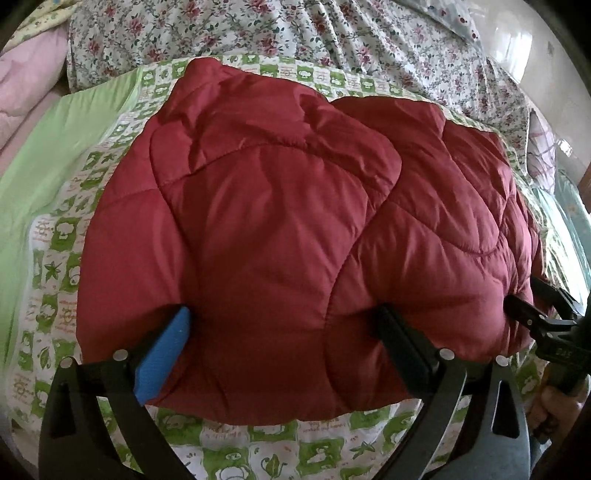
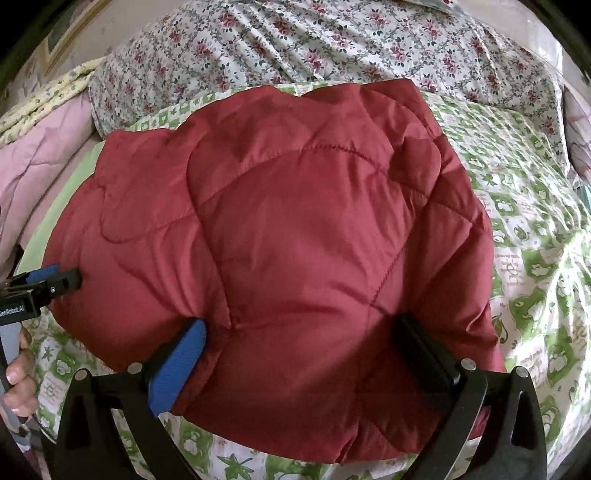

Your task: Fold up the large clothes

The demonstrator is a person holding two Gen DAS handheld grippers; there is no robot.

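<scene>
One red quilted jacket (image 1: pixel 295 229) lies folded into a puffy bundle on a green-and-white printed sheet (image 1: pixel 59 266), its shiny padded fabric crossed by curved stitch lines. Two grippers work at its near edge: the left gripper (image 1: pixel 284 332) and the right gripper (image 2: pixel 303 350) each stand wide, one blue pad and one black pad pressed into the padding on either side of a bulge. One floral quilt (image 1: pixel 229 33) and pink bedding (image 1: pixel 26 77) lie beyond.

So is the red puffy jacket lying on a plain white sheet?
No, the red jacket lies on a sheet printed with green and white squares, with flowery bedding behind it.
</scene>
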